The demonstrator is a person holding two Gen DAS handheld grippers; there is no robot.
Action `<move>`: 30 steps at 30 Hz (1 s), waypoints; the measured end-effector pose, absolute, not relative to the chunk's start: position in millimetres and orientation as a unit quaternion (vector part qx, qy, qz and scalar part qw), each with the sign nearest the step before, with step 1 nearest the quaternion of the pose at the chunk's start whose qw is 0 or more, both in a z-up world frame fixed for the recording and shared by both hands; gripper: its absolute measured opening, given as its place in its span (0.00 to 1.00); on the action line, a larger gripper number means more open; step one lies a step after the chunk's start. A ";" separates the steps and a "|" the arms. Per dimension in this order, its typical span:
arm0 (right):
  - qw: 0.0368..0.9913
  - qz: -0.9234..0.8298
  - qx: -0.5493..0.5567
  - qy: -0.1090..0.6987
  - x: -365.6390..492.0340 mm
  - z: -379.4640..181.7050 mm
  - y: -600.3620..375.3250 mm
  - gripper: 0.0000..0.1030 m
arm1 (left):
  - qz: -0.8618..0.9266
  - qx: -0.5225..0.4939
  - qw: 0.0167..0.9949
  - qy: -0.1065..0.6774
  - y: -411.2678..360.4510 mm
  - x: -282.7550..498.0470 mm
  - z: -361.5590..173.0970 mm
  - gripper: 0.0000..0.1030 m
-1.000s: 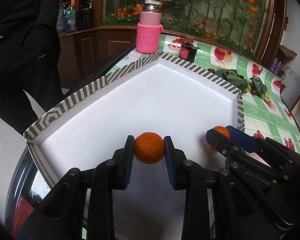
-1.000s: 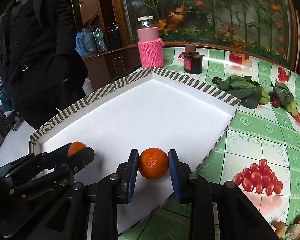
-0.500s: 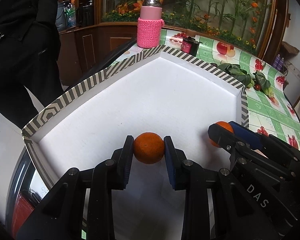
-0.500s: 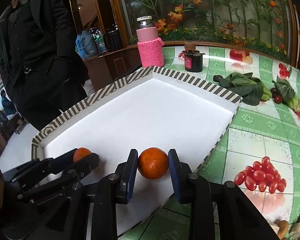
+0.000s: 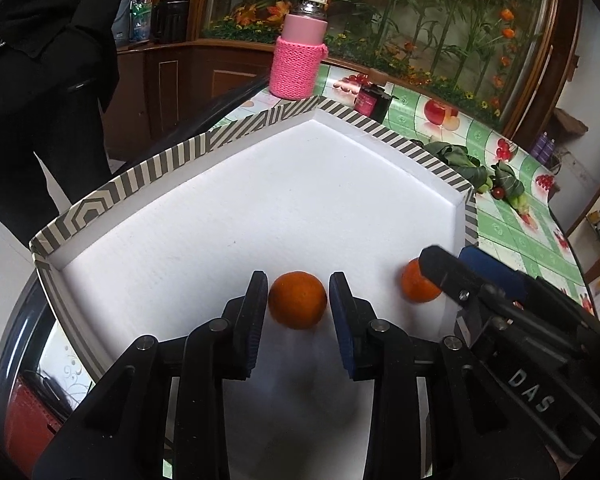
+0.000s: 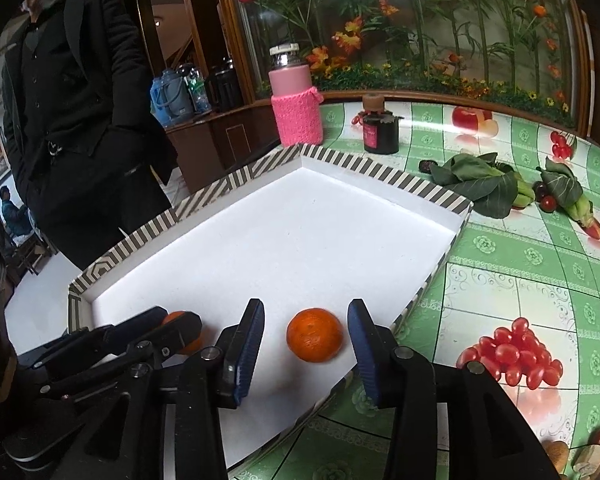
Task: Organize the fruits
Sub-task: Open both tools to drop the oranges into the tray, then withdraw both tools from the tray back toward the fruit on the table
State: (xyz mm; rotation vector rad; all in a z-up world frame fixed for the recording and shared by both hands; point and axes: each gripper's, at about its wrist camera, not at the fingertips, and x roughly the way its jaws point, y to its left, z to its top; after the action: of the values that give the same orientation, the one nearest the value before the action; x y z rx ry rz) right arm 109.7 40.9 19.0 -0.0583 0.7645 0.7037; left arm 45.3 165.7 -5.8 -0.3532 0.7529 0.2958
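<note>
I'm releasing both oranges at tray [image 6: 236, 184] near edge | left hand-held gripper [image 5: 298, 300] slackening, left orange [image 5: 297, 299] barely freed | right hand-held gripper [image 6: 306, 334] spread, right orange [image 6: 315, 334] loose | risk: withdrawing pads nudging fruit, rolling it

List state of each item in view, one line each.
left gripper: jaws just opening, barely clear of its orange
right gripper: jaws just opened, clear gaps
left orange: resting in tray
right orange: released, resting in tray
tray: holds two oranges
pink bottle: upright, capped
</note>
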 end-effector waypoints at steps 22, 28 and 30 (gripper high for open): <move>0.898 0.304 0.025 0.318 106.4 45.4 3.6 0.61 | 0.111 -0.109 0.936 0.315 134.9 23.5 22.2 0.99; 0.891 0.320 0.107 0.303 105.6 58.8 -30.9 0.61 | 0.004 -0.130 0.955 0.266 106.3 11.1 41.5 0.99; 0.886 0.323 0.124 0.308 105.9 59.0 -37.3 0.61 | -0.050 -0.146 0.938 0.311 94.6 21.3 34.9 0.99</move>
State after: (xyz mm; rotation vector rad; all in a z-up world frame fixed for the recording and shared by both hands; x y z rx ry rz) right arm 105.9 -37.3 59.0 0.2568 0.6415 0.6716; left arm 21.3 94.6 34.9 -0.2983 0.6349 -0.1015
